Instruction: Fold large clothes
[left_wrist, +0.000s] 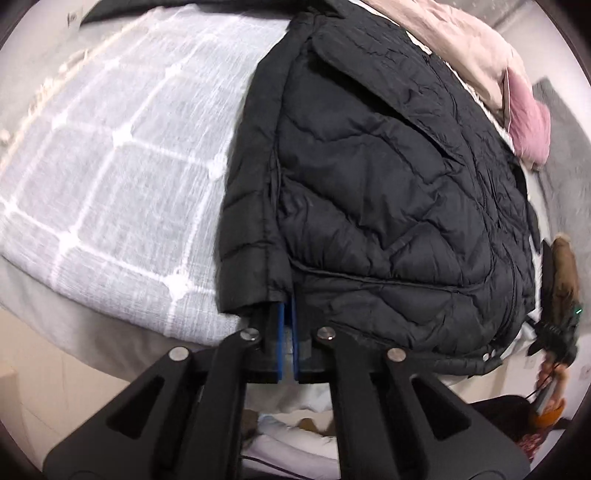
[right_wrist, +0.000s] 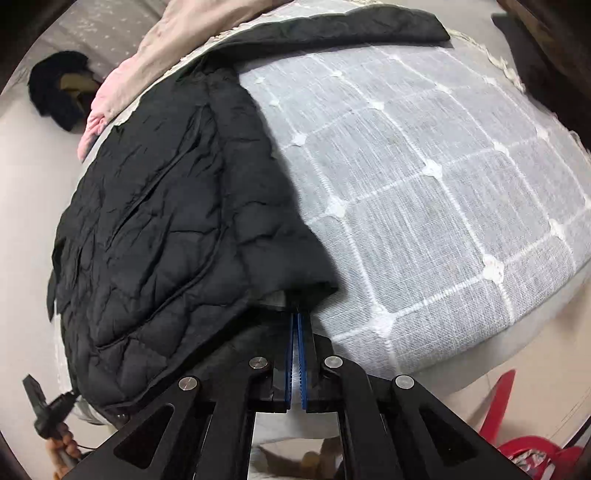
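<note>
A black quilted puffer jacket (left_wrist: 388, 192) lies on a round table under a white checked cloth (left_wrist: 110, 147). In the left wrist view my left gripper (left_wrist: 287, 306) is shut on the jacket's bottom edge, beside a folded-in sleeve cuff (left_wrist: 247, 273). In the right wrist view the jacket (right_wrist: 155, 229) lies to the left, and my right gripper (right_wrist: 297, 314) is shut on the jacket's near hem corner (right_wrist: 306, 284). Another sleeve (right_wrist: 332, 29) stretches across the far side of the cloth (right_wrist: 443, 184).
A pink and beige garment (left_wrist: 480, 66) is piled at the far side of the table, also in the right wrist view (right_wrist: 122, 92). A black furry item (right_wrist: 55, 88) lies on the floor. A red plastic stool (right_wrist: 517, 424) stands at lower right.
</note>
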